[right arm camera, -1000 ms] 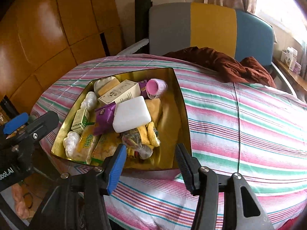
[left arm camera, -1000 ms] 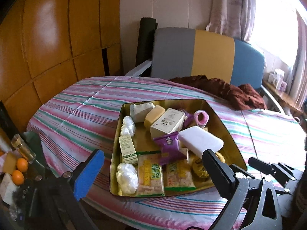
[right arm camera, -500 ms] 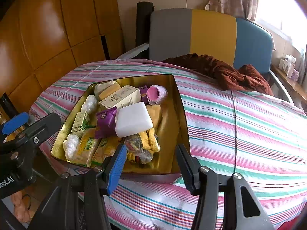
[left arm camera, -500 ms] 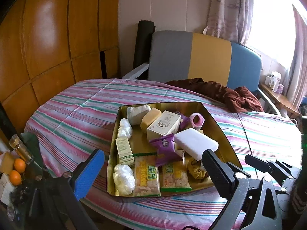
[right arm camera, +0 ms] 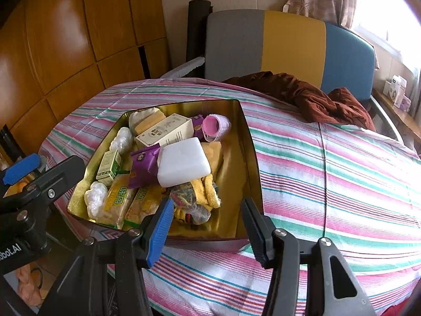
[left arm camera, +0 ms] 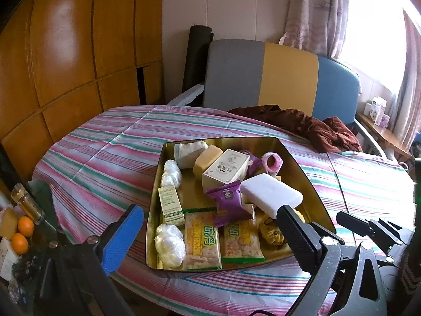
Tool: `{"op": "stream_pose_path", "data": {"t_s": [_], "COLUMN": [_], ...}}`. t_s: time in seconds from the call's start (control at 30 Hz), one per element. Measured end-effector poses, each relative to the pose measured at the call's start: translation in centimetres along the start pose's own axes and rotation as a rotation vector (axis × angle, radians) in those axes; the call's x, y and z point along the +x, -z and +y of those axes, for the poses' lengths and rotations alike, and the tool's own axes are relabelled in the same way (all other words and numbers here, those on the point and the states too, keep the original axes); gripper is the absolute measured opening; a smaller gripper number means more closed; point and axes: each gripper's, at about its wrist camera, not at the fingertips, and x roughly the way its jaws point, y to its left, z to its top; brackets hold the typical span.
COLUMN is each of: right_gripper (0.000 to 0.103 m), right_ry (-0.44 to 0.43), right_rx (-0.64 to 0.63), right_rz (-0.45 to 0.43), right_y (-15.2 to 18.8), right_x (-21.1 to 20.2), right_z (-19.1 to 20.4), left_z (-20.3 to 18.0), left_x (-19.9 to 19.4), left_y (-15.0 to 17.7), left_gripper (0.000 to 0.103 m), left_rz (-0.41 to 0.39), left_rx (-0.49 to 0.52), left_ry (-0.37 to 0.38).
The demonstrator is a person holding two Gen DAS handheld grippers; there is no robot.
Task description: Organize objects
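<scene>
Gold-coloured metal tray sits on a table under a striped cloth, crowded with small goods. Right gripper hovers at the tray's near rim, jaws parted about halfway and holding nothing. Left gripper hangs beside it, over the tray's near left corner, jaws spread wide and likewise empty.

White soap-like block lies on top of the heap, tilted, propped on a purple snack packet and a yellow towel. From the right gripper it lies ahead and slightly left, beyond the knotted multicolour bundle that sits almost between the fingertips. Its long axis runs crosswise to the right gripper's line of sight.

Judged from this layout, the right hand is the nearer one to the bundle and the block, while the left hand is better placed for the two biscuit packs and the small green carton along the tray's near left side. A cream box and a pink roll lie toward the far wall.
</scene>
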Motion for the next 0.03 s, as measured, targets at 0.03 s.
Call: {"op": "stream_pose_path", "data": {"t_s": [0.03], "right_gripper": [0.054], "right_ry": [-0.001], "right_rx": [0.0], "right_rz": [0.0], "right_y": [-0.04], "right_x": [0.04], "right_z": [-0.02], "left_z": [-0.01], "left_x": [0.06], "left_y": [-0.02], "left_gripper": [0.102], "left_rz": [0.0], "left_rx": [0.001], "left_ry": [0.0]}}
